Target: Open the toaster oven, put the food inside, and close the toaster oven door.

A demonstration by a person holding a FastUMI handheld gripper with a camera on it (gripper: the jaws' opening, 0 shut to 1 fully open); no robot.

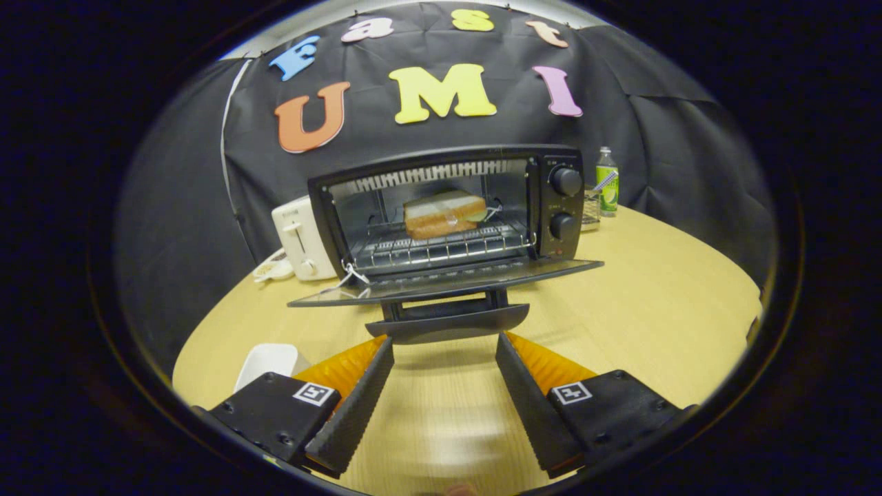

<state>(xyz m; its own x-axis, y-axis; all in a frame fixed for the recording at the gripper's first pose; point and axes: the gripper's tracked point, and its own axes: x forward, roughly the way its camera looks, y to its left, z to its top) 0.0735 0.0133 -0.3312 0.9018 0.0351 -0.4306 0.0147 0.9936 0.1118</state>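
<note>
My gripper (444, 344) is spread wide, holding nothing, fingertips just under the door handle (448, 324). That rigid bar is my lift point; the glass door (441, 281) looks hinged and light. Beyond, the soft sandwich (444, 215) rests on the toaster oven (558, 203) rack.

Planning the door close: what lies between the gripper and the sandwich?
In the gripper view, the open gripper faces the lowered glass oven door and its dark handle, then the wire rack under the sandwich.

A staged recording booth: black cloth wall (675, 158) behind a round wooden table (654, 310) holding a toaster oven (448, 207) and white toaster (300, 238).
</note>
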